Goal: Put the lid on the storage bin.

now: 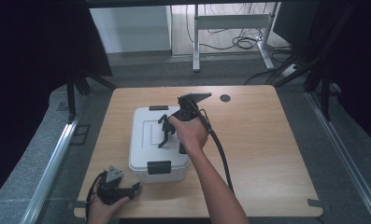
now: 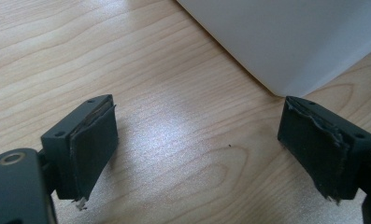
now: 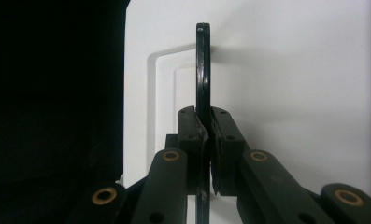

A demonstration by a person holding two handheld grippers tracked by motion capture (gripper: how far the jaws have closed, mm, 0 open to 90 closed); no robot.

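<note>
A white lidded box (image 1: pixel 143 156) stands on the wooden table (image 1: pixel 258 140), left of centre. Its thin black carry handle (image 3: pixel 203 70) stands upright above the lid (image 3: pixel 290 93). My right gripper (image 3: pixel 205 127) is shut on that handle, pads pressed on both faces. In the high view the right gripper (image 1: pixel 170 127) reaches over the lid from the right onto the handle (image 1: pixel 163 135). My left gripper (image 1: pixel 127 190) rests at the table's front left, just off the box's front left corner. In the left gripper view the left gripper (image 2: pixel 197 140) is open over bare wood, with the box corner (image 2: pixel 276 42) ahead.
Black latches sit on the box's near side (image 1: pixel 159 167) and far side (image 1: pixel 158 108). A round dark grommet (image 1: pixel 225 98) is in the tabletop at the back. The right gripper's cable (image 1: pixel 223 158) trails across the table beside the forearm. Metal rails flank the table.
</note>
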